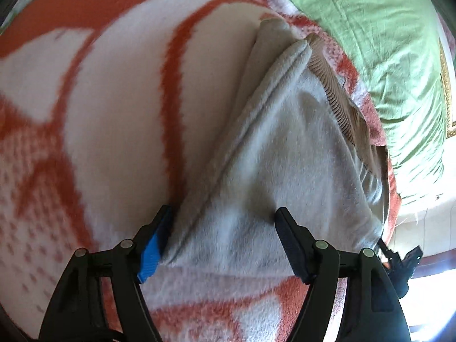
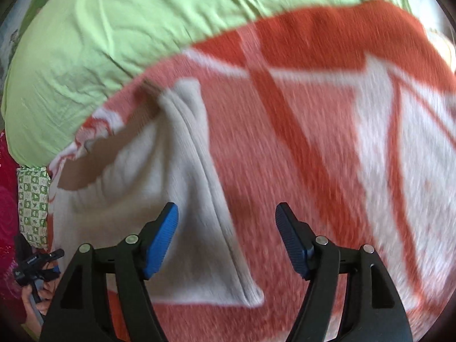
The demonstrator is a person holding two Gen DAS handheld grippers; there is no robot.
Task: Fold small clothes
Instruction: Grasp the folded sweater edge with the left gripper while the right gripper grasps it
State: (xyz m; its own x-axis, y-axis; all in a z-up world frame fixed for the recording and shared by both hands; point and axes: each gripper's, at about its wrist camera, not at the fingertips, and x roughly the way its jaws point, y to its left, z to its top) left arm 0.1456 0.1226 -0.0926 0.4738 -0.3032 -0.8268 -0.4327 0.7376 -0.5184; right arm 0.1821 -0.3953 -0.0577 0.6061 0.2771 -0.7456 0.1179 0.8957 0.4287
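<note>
Below both spread tongs (image 1: 223,219) (image 2: 226,216): folded grey garment (image 1: 273,154) (image 2: 182,199) flat on blanket (image 1: 114,114), ungripped.

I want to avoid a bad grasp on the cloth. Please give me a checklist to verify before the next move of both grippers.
1. Left gripper open: ok, fingers spread wide.
2. Right gripper open: ok, nothing pinched.
3. White garment lies on the orange-and-white blanket: ok.
4. Garment edge between the left fingers: ok, the seamed edge sits by the blue pad.
5. Garment flat: not ok, the ribbed beige part is bunched.
6. Sharp view: not ok, both views are blurred.
</note>
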